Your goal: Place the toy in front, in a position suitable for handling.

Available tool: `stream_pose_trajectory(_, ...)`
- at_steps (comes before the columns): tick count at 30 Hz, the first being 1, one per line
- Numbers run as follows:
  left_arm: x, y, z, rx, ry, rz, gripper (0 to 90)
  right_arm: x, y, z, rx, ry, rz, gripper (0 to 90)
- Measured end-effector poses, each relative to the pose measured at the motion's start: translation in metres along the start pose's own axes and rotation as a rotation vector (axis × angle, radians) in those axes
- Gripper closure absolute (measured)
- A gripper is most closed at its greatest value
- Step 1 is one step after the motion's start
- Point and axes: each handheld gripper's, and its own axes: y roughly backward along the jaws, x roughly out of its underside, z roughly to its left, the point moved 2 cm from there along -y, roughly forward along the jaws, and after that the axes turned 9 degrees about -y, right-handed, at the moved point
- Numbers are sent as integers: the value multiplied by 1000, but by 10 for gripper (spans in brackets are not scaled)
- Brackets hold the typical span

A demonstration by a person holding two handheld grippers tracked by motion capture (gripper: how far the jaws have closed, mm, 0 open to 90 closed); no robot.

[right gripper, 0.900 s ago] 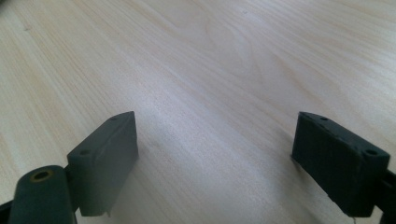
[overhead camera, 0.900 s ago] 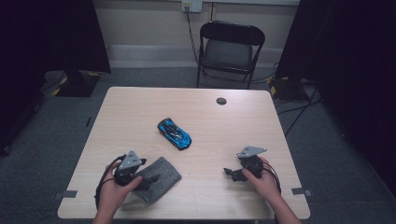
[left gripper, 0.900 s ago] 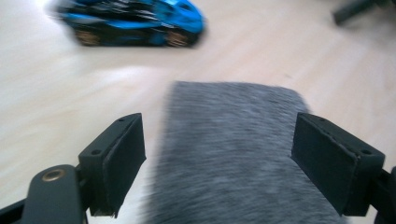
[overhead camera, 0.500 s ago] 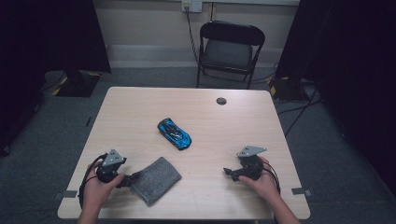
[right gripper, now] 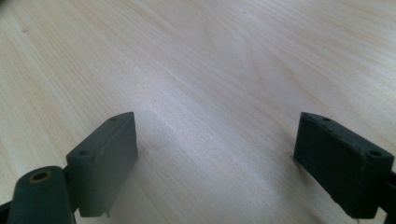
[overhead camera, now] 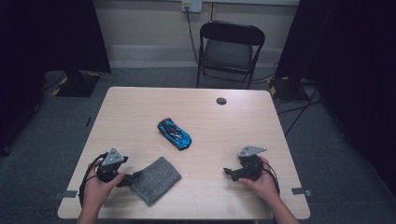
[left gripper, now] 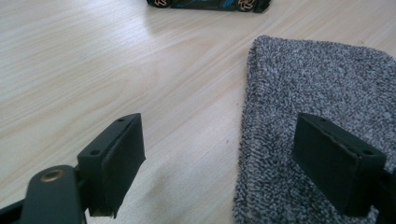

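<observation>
Cloth at left tool, both tools wide

Cloth (overhead camera: pixel 155 179): grey, folded, lying flat on the worktop (overhead camera: pixel 140 112) near its front edge, left of centre. In the high view its left corner lies at the tips of the left tool (overhead camera: pixel 135 176).

Left tool: held in the person's left hand (overhead camera: pixel 95 186) at the front left corner of the worktop, pointing right toward the cloth. In the left gripper view (left gripper: pixel 219 154) the jaws stand wide apart. One jaw is over bare wood; the other is over the near part of the cloth (left gripper: pixel 317 98). Nothing is clamped between them, and the pads do not press on the cloth. A cable loops from the tool beside the hand.

Toy car (overhead camera: pixel 174 133): blue and black, standing on its wheels near the middle of the worktop, beyond the cloth and apart from it. Its lower edge appears at the top of the left gripper view (left gripper: pixel 208 3).

Black disc (overhead camera: pixel 221 101): small and round, set in the worktop near the far edge.

Right tool (overhead camera: pixel 227 171): held in the right hand (overhead camera: pixel 261 182) at the front right, pointing left, well apart from the cloth and the car. In the right gripper view (right gripper: pixel 215 158) the jaws stand wide, with bare wood between them.

Chair (overhead camera: pixel 229 49): black, folding, on the floor beyond the far edge.
</observation>
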Motion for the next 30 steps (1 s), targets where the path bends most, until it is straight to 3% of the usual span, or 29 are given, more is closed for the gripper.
stream_pose_trajectory(3, -2, 0, -1, 4, -10, -1, 167, -8, -1, 1, 12, 1, 35, 152)
stream_pose_trajectory(6, -3, 0, -1, 9, -12, -5, 167, -14, -2, 3, 21, 8, 30, 160)
stream_pose_trajectory(7, -4, 0, -1, 9, -13, -16, 167, -21, -4, 6, 10, 24, 31, 167)
stream_pose_trajectory(14, -5, 0, -3, 20, -8, -12, 167, -47, -16, 17, -43, 16, 18, 166)
stream_pose_trajectory(22, -6, 2, -2, 13, -6, -25, 167, -71, -32, 27, -63, -4, 10, 165)
stream_pose_trajectory(30, -9, 1, -5, 21, -21, -21, 168, -98, -56, 49, -88, 40, 15, 165)
